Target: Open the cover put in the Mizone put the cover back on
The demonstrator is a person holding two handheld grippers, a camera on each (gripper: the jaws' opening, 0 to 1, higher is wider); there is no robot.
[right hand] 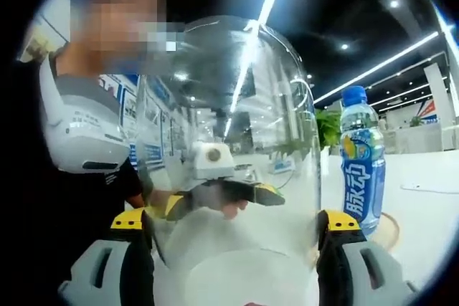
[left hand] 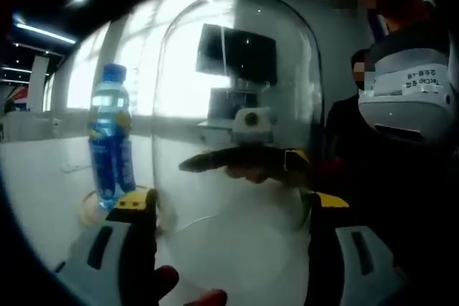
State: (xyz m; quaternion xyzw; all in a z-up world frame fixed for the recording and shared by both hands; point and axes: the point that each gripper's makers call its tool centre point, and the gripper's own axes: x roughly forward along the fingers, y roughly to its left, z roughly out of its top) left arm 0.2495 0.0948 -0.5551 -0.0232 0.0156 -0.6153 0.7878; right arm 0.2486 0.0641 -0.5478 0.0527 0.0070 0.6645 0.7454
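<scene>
Left gripper view: clear glass dome cover (left hand: 237,105) held up between both jaws of the left claw (left hand: 233,209), off the round base. Blue Mizone bottle with blue cap (left hand: 111,137) standing upright on the round wooden base (left hand: 93,206), on the white surface (left hand: 43,177). Right gripper view: same cover squeezed by the right claw (right hand: 237,223) too. Cover off, bottle placed; left to do: cover back down over bottle.

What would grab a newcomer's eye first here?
The clear dome cover, held upright between both grippers' jaws, fills the middle of each view. Through it, in the left gripper view, the right gripper shows on its far side. The blue Mizone bottle stands on a round base on the white table.
</scene>
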